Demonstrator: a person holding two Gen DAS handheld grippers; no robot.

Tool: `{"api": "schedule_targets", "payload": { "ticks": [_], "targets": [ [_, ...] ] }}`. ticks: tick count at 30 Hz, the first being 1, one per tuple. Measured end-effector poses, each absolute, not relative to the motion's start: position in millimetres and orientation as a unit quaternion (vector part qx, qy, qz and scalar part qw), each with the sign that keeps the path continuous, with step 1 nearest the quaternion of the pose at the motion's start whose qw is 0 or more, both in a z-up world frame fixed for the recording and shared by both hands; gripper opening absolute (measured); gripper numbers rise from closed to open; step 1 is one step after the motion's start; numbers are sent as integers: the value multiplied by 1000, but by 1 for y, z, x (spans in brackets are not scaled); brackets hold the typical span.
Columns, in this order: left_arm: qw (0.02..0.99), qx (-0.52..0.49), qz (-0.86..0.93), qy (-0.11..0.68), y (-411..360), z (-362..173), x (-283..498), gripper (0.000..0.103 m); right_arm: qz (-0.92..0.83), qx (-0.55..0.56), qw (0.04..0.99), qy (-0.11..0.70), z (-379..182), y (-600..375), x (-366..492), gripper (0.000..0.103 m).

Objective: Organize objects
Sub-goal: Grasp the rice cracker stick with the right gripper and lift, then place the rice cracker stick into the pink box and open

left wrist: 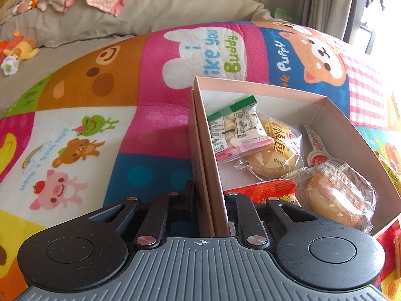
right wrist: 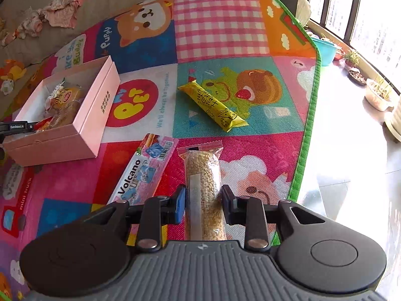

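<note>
A pink cardboard box (left wrist: 263, 86) sits on the play mat and holds several wrapped snacks, among them a green-topped packet (left wrist: 236, 125) and a wrapped cake (left wrist: 335, 195). My left gripper (left wrist: 210, 198) is shut on the box's left wall. The box also shows in the right wrist view (right wrist: 97, 100), with the left gripper's finger at its near wall. My right gripper (right wrist: 203, 200) is shut on a clear packet of grain bar (right wrist: 203, 175), just above the mat. A pink Volcano packet (right wrist: 142, 170) and a yellow stick packet (right wrist: 213, 105) lie on the mat.
The colourful play mat (right wrist: 220, 25) ends at a green border (right wrist: 308, 115) on the right, with shiny floor beyond. Plant pots (right wrist: 378, 95) and a teal basin (right wrist: 324, 50) stand by the window. A beige sofa (left wrist: 140, 7) with clothes and plush toys lies behind.
</note>
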State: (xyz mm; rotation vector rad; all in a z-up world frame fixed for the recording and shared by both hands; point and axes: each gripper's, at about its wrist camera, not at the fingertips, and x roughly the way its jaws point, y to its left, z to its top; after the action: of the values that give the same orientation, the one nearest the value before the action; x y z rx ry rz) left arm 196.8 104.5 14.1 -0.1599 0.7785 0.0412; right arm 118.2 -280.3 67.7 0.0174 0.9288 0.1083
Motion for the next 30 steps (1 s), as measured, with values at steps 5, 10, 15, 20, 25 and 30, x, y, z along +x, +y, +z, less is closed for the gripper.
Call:
{"api": "schedule_targets", "payload": {
  "ticks": [5, 10, 15, 20, 25, 30],
  "targets": [
    [922, -78, 20, 380, 105, 14, 197, 16, 123, 34, 874, 469, 70, -247, 84, 29],
    [922, -80, 18, 379, 105, 14, 197, 16, 171, 24, 873, 456, 75, -202, 91, 29],
    [922, -80, 18, 379, 105, 14, 197, 16, 191, -12, 889, 415, 95, -158, 127, 29],
    [922, -80, 18, 379, 105, 14, 197, 16, 185, -37, 903, 385, 110, -117, 174, 29],
    [922, -80, 18, 379, 105, 14, 197, 16, 179, -69, 908, 371, 110, -79, 211, 29],
    [921, -83, 16, 380, 105, 14, 197, 16, 182, -86, 911, 359, 108, -51, 237, 29]
  ]
}}
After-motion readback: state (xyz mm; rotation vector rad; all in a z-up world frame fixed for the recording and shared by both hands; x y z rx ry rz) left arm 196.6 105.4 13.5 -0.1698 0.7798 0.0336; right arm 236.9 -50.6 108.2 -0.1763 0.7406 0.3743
